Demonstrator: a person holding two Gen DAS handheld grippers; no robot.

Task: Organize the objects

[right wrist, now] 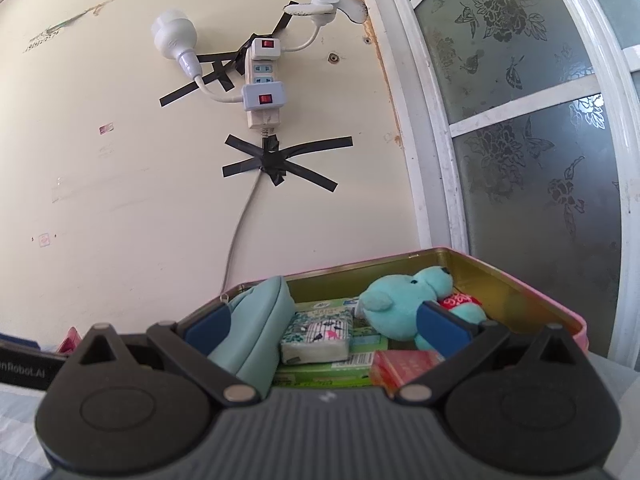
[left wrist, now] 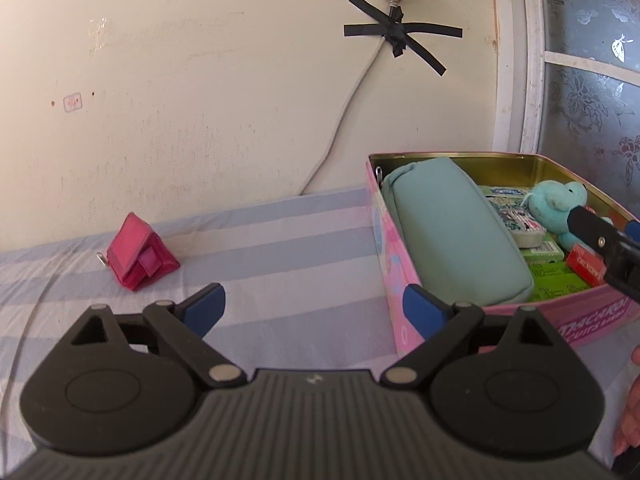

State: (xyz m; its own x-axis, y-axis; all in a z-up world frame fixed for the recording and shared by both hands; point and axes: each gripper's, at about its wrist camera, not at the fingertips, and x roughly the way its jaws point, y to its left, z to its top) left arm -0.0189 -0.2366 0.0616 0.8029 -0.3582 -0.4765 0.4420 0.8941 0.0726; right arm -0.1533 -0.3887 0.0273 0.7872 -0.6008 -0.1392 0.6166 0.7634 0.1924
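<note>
A pink wallet (left wrist: pixel 140 258) lies folded on the striped sheet near the wall. My left gripper (left wrist: pixel 316 308) hovers open and empty over the sheet, between the wallet and the pink tin (left wrist: pixel 388 240). The tin holds a teal pouch (left wrist: pixel 448 232), a teal plush toy (left wrist: pixel 560 204), tissue packs, green packs (left wrist: pixel 556 284) and a red box (left wrist: pixel 586 266). My right gripper (right wrist: pixel 324 326) is open above the tin (right wrist: pixel 520 276), its fingers straddling the pouch (right wrist: pixel 256 320), a tissue pack (right wrist: pixel 316 336) and the plush (right wrist: pixel 396 304). One of its fingers (left wrist: pixel 600 240) shows in the left wrist view.
The striped sheet (left wrist: pixel 280 248) runs to a cream wall. A power strip (right wrist: pixel 262 80) is taped to the wall, and its cable (left wrist: pixel 344 120) drops behind the bed. A white window frame (right wrist: pixel 432 140) stands right of the tin. A hand (left wrist: pixel 630 408) shows at the right edge.
</note>
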